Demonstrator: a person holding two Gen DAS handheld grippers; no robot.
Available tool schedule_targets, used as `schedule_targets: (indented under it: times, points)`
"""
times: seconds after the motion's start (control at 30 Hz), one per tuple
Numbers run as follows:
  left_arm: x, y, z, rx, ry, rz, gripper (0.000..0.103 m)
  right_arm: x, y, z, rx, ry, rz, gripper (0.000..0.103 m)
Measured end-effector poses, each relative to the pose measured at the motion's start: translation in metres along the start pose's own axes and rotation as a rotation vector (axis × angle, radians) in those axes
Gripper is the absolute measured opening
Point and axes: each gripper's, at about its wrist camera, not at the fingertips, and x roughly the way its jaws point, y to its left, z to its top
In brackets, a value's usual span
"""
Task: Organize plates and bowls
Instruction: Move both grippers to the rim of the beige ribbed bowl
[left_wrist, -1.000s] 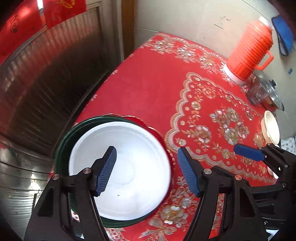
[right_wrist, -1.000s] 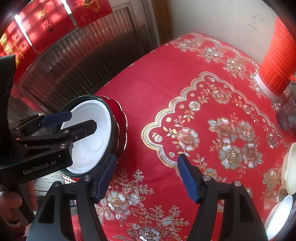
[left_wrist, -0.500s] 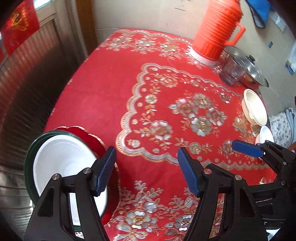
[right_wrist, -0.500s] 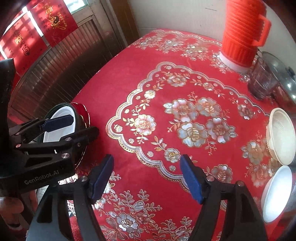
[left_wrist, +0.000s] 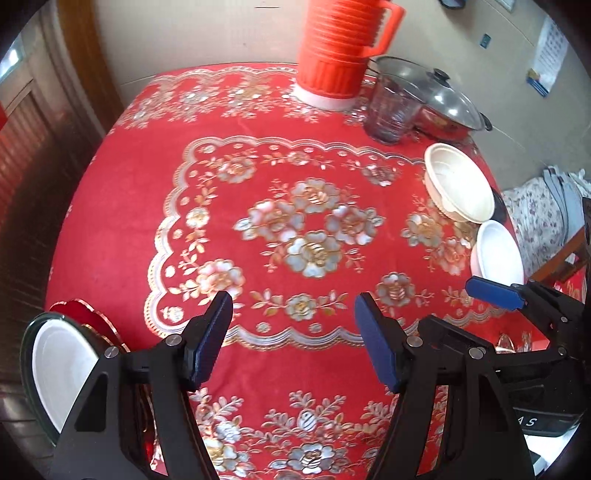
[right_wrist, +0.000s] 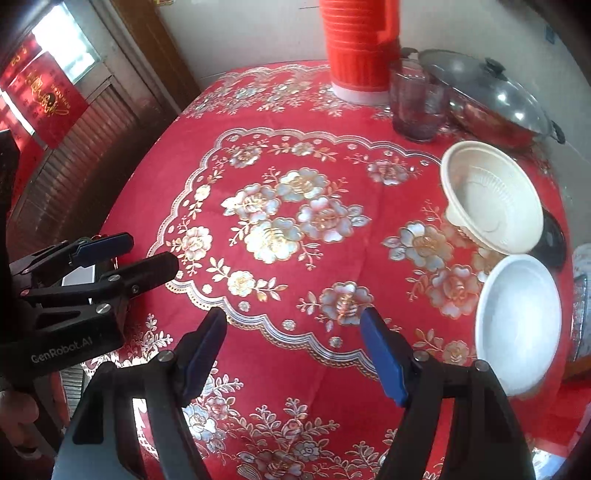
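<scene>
Here, both grippers, left (left_wrist: 291, 338) and right (right_wrist: 293, 352), hovered with jaws apart and empty above the counter (left_wrist: 122, 206); the right's had just widened. Two bowls (right_wrist: 493, 197) sat at its right edge.

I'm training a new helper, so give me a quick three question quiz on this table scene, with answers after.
1. True or false: the right tool holds a bowl.
2. Which sits nearer the glass jug: the cream bowl or the white bowl?
3. What stands at the table's far edge beside the lidded pot?

Key: 1. False; both tools are open and empty, the left tool too. 2. The cream bowl. 3. The orange thermos.
</scene>
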Motion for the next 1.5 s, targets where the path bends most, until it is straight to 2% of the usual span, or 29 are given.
schedule_targets:
  times: [0.47,0.57,0.87,1.23,1.5]
  points:
    - [0.021,-0.066,0.027,0.105,0.019,-0.036,0.069,-0.033,-0.081,0.001,0.124,-0.053,-0.091,0.077]
    - [0.027,-0.081,0.037,0.116,0.028,-0.057,0.069,-0.038,-0.1,0.005,0.14,-0.062,-0.116,0.077]
    - [0.048,-0.121,0.075,0.166,0.014,-0.041,0.069,-0.047,-0.154,0.023,0.199,-0.078,-0.163,0.077]
    - [0.081,-0.149,0.112,0.191,-0.002,-0.022,0.069,-0.036,-0.199,0.049,0.268,-0.092,-0.153,0.077]
    - [0.105,-0.159,0.115,0.188,0.03,-0.027,0.069,-0.024,-0.218,0.053,0.318,-0.086,-0.134,0.077]
